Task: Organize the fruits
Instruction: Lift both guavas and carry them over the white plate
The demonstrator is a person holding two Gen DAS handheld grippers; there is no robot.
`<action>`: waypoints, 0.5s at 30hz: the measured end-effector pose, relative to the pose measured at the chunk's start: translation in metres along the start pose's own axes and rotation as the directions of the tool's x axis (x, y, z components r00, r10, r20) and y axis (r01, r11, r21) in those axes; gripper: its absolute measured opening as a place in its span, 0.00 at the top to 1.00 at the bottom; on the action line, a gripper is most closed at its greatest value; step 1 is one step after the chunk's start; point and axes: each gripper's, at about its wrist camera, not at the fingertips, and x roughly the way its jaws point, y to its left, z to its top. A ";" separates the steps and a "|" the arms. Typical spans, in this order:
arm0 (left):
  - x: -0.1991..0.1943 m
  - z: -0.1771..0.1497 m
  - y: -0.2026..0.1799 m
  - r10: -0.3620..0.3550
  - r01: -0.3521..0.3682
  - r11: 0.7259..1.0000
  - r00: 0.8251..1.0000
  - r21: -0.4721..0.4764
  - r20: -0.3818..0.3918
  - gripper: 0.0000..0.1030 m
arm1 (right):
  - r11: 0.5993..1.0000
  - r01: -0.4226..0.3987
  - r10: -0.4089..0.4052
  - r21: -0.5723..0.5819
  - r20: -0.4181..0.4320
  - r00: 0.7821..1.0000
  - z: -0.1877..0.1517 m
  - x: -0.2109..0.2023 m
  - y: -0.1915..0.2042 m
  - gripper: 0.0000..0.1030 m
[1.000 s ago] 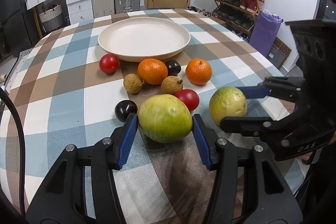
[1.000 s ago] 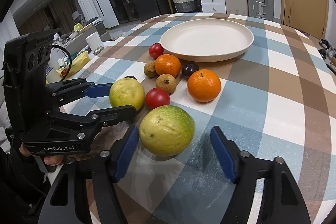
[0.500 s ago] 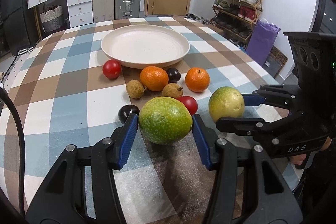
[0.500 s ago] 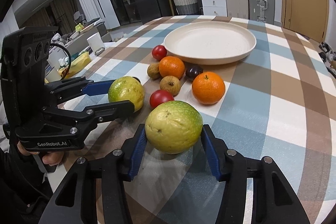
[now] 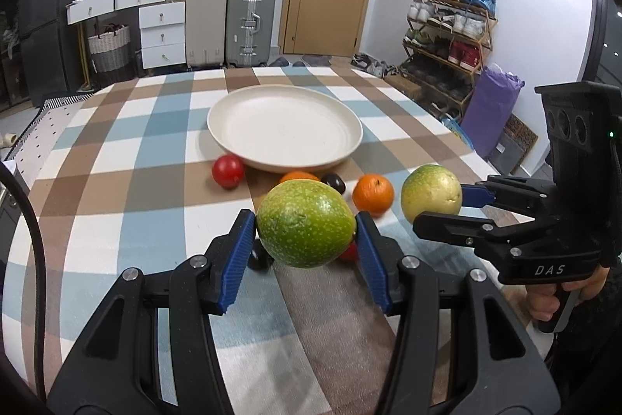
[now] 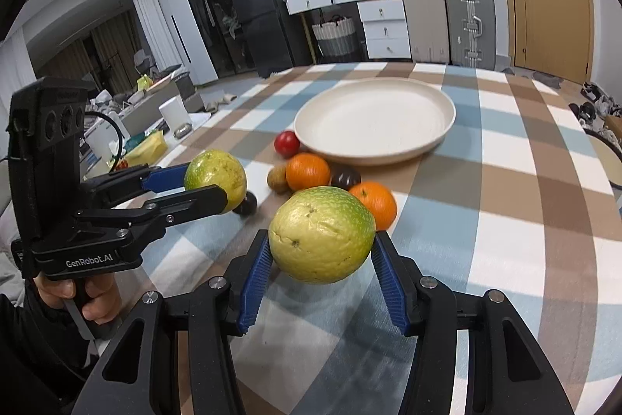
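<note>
My left gripper (image 5: 306,234) is shut on a large green fruit (image 5: 305,216) and holds it clear of the checked tablecloth. My right gripper (image 6: 322,251) is shut on a yellow-green fruit (image 6: 322,232), also off the table. Each view shows the other gripper from the side with its fruit: the yellow-green fruit (image 5: 431,195) at the right, the green fruit (image 6: 215,177) at the left. Beyond both lies an empty cream plate (image 5: 285,127) (image 6: 375,121). Between the held fruits and the plate sit a tomato (image 6: 287,142), two oranges (image 6: 308,172) (image 6: 375,203), dark plums (image 6: 345,177) and a brown fruit (image 6: 277,178).
The round table (image 5: 116,181) drops off at the right, towards a shoe rack (image 5: 447,37) and a purple bag (image 5: 490,107). Suitcases (image 5: 250,22) and drawers stand behind the far edge. A person's hand (image 6: 81,298) grips the left tool's handle.
The right gripper's jaws closed onto the yellow-green fruit. Both grippers then rose, and both fruits came off the tablecloth; the small fruits now sit partly hidden behind them.
</note>
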 end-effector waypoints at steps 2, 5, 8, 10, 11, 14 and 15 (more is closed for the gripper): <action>0.001 0.004 0.002 -0.003 0.003 1.000 1.000 -0.010 0.011 0.52 | 1.000 0.004 -0.004 -0.003 0.008 1.000 0.004 -0.001 -0.001 0.48; 0.004 0.011 0.005 0.003 -0.003 1.000 1.000 -0.019 0.023 0.52 | 1.000 0.003 -0.003 -0.003 0.025 1.000 0.012 -0.002 -0.004 0.48; 0.006 0.018 0.010 0.013 -0.012 1.000 0.999 -0.027 0.040 0.52 | 1.000 0.006 -0.006 0.001 0.034 0.999 0.021 -0.001 -0.008 0.48; 0.008 0.024 0.013 0.016 -0.015 0.999 0.999 -0.038 0.047 0.52 | 1.000 0.012 -0.012 -0.002 0.040 0.999 0.027 -0.001 -0.010 0.48; 0.009 0.027 0.014 0.019 -0.017 0.999 0.999 -0.040 0.051 0.52 | 1.000 0.015 -0.015 -0.004 0.045 0.999 0.030 -0.001 -0.011 0.48; 0.013 0.036 0.015 0.031 -0.028 0.999 0.997 -0.039 0.065 0.52 | 1.000 0.017 -0.017 -0.001 0.051 0.999 0.039 0.001 -0.015 0.48; 0.015 0.040 0.016 0.028 -0.026 0.999 0.997 -0.039 0.069 0.52 | 1.000 0.018 -0.018 0.001 0.053 0.998 0.041 0.002 -0.016 0.48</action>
